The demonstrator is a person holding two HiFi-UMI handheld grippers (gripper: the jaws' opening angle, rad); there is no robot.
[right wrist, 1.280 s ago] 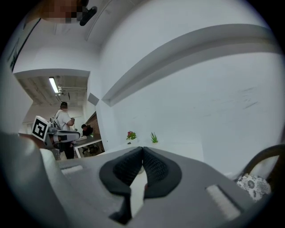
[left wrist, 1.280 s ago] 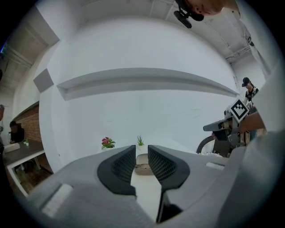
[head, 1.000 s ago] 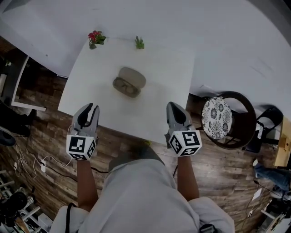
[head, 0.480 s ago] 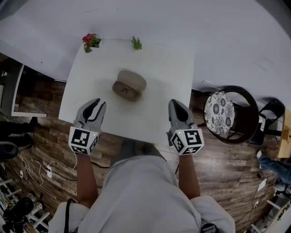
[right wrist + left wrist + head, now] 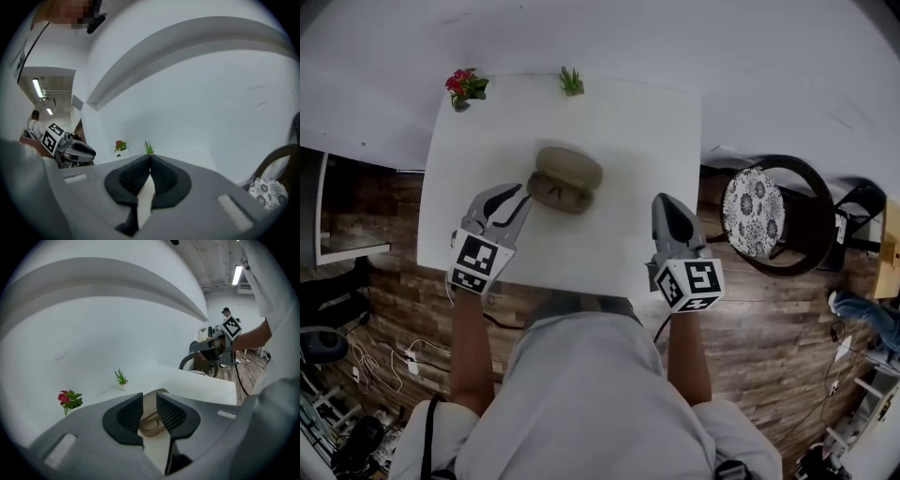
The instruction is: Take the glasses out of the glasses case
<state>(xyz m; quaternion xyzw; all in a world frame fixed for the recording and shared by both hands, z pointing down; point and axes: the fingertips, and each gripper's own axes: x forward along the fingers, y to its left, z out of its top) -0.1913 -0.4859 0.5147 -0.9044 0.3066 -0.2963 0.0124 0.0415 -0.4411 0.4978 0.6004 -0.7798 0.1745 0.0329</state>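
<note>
We hold our left gripper (image 5: 517,195) just beside the open glasses case (image 5: 565,178) on the white table (image 5: 647,141), jaws apart (the glasses (image 5: 151,424) lie inside it). Our right gripper (image 5: 667,202) is clenched on nothing, well apart from the case.

Your left gripper (image 5: 508,199) is now forward and inward over the table (image 5: 647,131). A second ago it hung at the front left edge, well apart from the case (image 5: 567,176). Now its tips are just beside the case's left end. It no longer points straight ahead but slants right, toward the case, and its jaws look a little wider apart than at first. Your right gripper (image 5: 668,204) is slightly further forward over the table. Your head is shifted too: the flower (image 5: 461,86) and the green plant (image 5: 571,81) now sit further left and higher in the head view.
</note>
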